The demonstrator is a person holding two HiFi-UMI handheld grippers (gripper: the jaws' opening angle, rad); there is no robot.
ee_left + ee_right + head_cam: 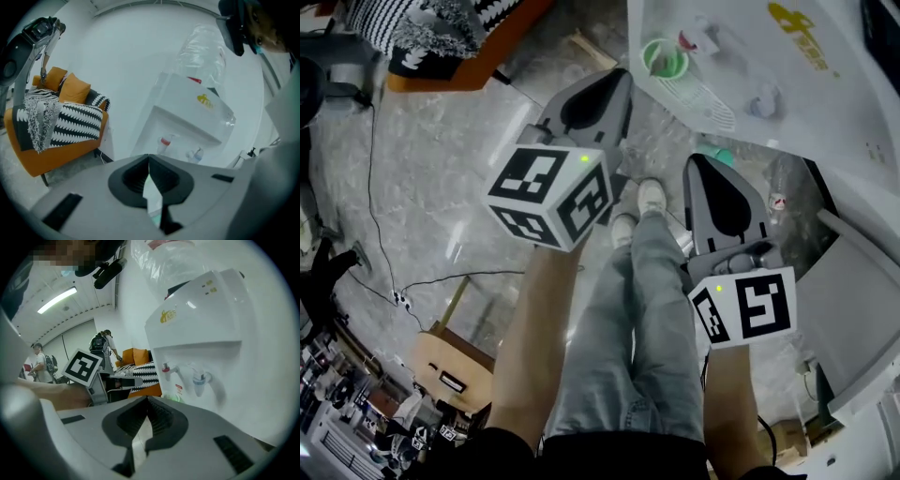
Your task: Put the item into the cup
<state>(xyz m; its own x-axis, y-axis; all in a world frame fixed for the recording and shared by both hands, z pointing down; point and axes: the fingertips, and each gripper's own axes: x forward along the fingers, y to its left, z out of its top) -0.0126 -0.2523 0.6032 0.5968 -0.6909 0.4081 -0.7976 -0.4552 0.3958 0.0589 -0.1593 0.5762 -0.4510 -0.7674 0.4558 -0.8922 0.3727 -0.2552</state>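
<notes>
A green cup (pixel 664 58) stands on the drip tray of a white water dispenser (pixel 787 84), under its red tap (pixel 689 39). A sliver of the green cup (pixel 173 398) also peeks over the jaws in the right gripper view. My left gripper (pixel 622 77) hangs just left of and below the cup, its jaws shut with nothing between them (pixel 149 157). My right gripper (pixel 697 161) is lower, near the dispenser's front, and its jaws also meet at the tip with nothing between them (pixel 147 399). I see no loose item in either gripper.
The dispenser (pixel 187 117) carries a clear water bottle (pixel 201 51) and a blue tap (pixel 200 378). An orange sofa with a black-and-white blanket (pixel 61 126) stands to the left. Cables (pixel 384 234) run over the marble floor. People (pixel 40 364) stand in the background.
</notes>
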